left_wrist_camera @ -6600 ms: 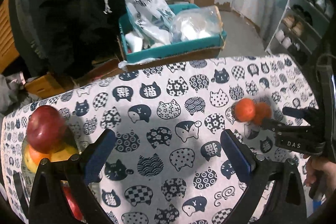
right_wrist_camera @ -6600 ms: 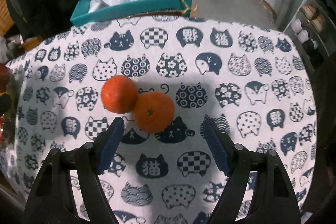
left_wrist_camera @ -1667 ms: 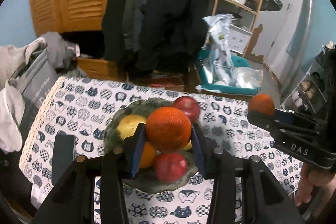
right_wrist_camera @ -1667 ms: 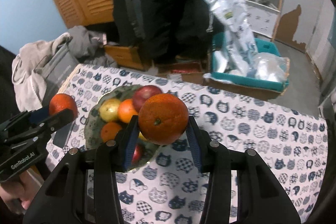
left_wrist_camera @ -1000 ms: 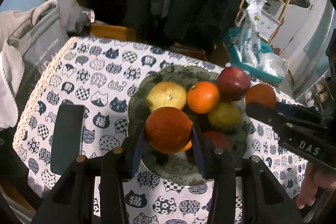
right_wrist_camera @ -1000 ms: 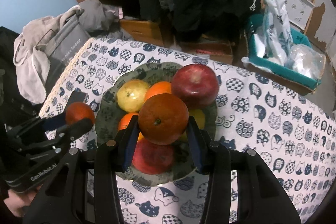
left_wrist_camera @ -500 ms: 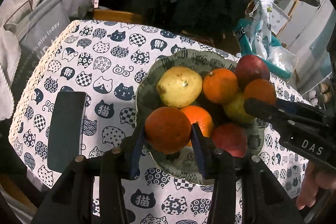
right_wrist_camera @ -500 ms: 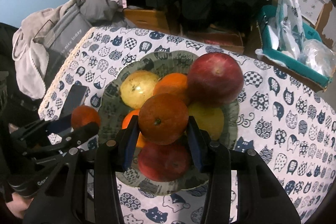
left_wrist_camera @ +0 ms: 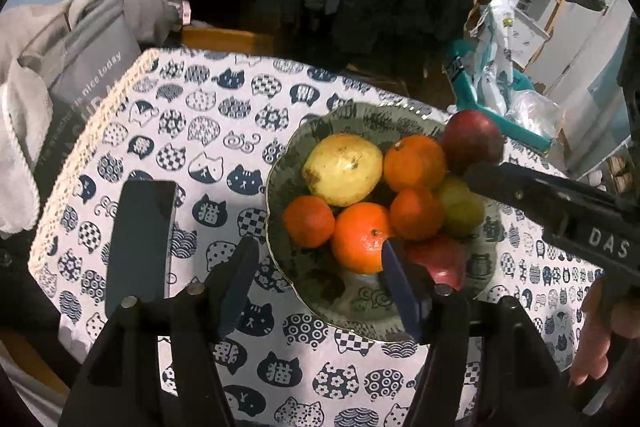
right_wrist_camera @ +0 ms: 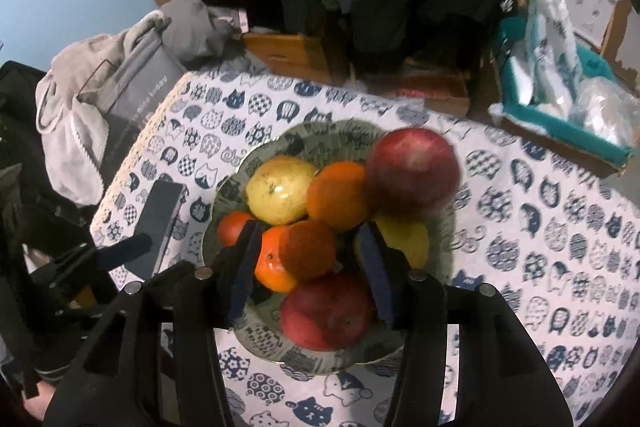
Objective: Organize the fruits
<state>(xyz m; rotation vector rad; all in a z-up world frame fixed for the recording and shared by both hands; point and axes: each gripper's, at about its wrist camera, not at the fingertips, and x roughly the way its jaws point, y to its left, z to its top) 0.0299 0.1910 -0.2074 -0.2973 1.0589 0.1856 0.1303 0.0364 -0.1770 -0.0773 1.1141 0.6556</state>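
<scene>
A green patterned plate [left_wrist_camera: 324,287] on the cat-print cloth holds several fruits: a yellow pear [left_wrist_camera: 342,169], oranges [left_wrist_camera: 360,237] and red apples [left_wrist_camera: 472,141]. My left gripper [left_wrist_camera: 320,277] is open and empty at the plate's near rim; a small orange [left_wrist_camera: 309,221] lies free on the plate beyond it. My right gripper [right_wrist_camera: 308,269] is open over the plate [right_wrist_camera: 280,339], with an orange [right_wrist_camera: 308,249] blurred between its fingers, no longer clamped. The right gripper's arm also shows in the left wrist view [left_wrist_camera: 560,211].
A dark phone [left_wrist_camera: 140,243] lies on the cloth left of the plate. A grey bag and towel [left_wrist_camera: 80,67] sit at the table's left edge. A teal box with plastic bags [right_wrist_camera: 568,95] stands behind the table on the right.
Both grippers have opened. The left one's orange now lies on the plate's left side; the right one's orange has come loose among the fruit.
</scene>
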